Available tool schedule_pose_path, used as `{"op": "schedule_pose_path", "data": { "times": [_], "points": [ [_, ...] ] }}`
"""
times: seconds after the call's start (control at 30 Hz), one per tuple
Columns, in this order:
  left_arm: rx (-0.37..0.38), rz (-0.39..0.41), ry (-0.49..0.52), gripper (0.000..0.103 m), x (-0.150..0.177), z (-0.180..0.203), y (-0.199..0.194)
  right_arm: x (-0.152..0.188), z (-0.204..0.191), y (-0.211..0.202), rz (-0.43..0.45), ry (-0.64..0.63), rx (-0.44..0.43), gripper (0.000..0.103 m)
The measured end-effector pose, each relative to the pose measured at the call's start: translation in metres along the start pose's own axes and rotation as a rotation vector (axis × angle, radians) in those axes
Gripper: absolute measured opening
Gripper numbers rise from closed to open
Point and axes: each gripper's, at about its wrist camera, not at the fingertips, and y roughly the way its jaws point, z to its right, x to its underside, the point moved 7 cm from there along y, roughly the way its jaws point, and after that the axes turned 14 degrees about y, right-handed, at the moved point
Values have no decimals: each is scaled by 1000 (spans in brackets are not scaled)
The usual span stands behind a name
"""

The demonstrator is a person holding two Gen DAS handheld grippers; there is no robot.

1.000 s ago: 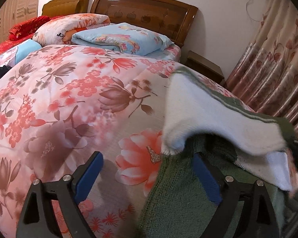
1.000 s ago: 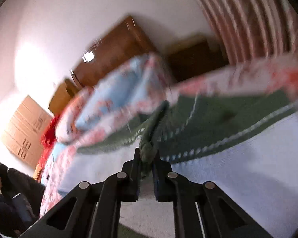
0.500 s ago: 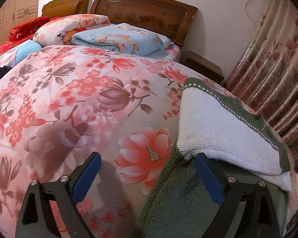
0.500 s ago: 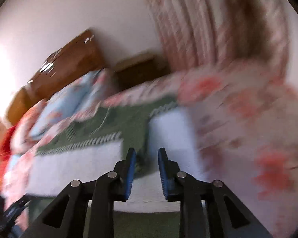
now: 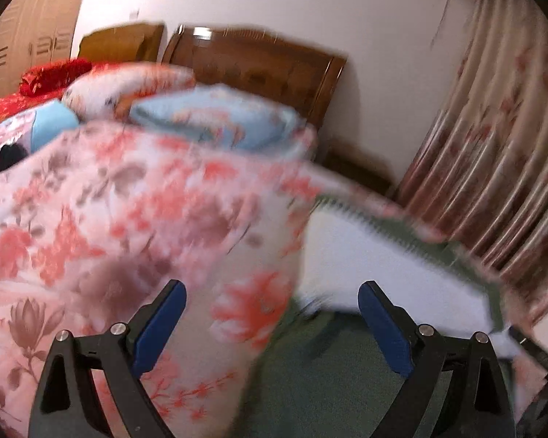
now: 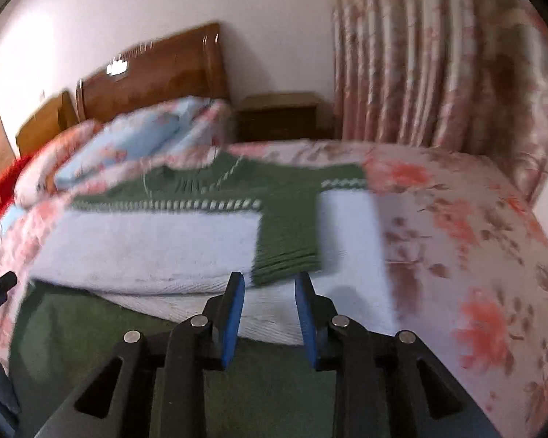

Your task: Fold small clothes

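Having released the sweater (image 6: 285,219), right tongs (image 6: 269,284) now gape empty.

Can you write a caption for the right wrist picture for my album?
Open right gripper above a green and white sweater on the flowery quilt.

The sweater (image 6: 157,241) lay on the quilt (image 6: 475,241) that covered the bed. One sleeve (image 6: 288,233) was folded over its front. The right gripper (image 6: 268,310) hung above the near part of the sweater, just before that sleeve. The left gripper (image 5: 270,328) was over the sweater's (image 5: 391,273) left edge, with quilt (image 5: 109,219) to its left. The pillows (image 6: 128,138) lay behind the sweater, against the headboard (image 6: 157,73). The nightstand (image 6: 277,116) stood right of the headboard, and the curtain (image 6: 420,65) hung right of the nightstand.
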Motion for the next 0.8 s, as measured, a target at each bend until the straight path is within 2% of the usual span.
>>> {"op": "schedule_pose_path", "data": {
  "times": [0.07, 0.2, 0.27, 0.33, 0.37, 0.4, 0.43, 0.6, 0.73, 0.8],
  "points": [
    [55, -1, 52, 103, -21, 25, 4, -7, 1, -6, 18, 7, -6, 29],
    [134, -126, 129, 103, -39, 67, 51, -17, -9, 4, 4, -25, -6, 29],
    [139, -184, 143, 103, -38, 77, 78, -19, -18, 15, -16, -58, 5, 29],
    [148, -261, 165, 103, -23, 81, 104, -17, -23, 29, -52, -95, 24, 29],
    [109, -274, 219, 103, -13, 82, 114, -10, -22, 41, -85, -117, 38, 30],
    [61, -251, 286, 103, -10, 85, 115, -6, -21, 48, -88, -139, 53, 30],
    [45, -279, 323, 103, -7, 87, 118, -4, -22, 47, -43, -170, 36, 31],
    [59, -260, 290, 103, -9, 81, 114, -7, -15, 46, -59, -117, -29, 31],
    [82, -126, 311, 103, -15, 72, 57, -7, -3, 21, -74, -24, -62, 31],
    [92, -124, 351, 103, -5, 69, 35, 1, 1, -3, -68, -17, -116, 31]
  ]
}}
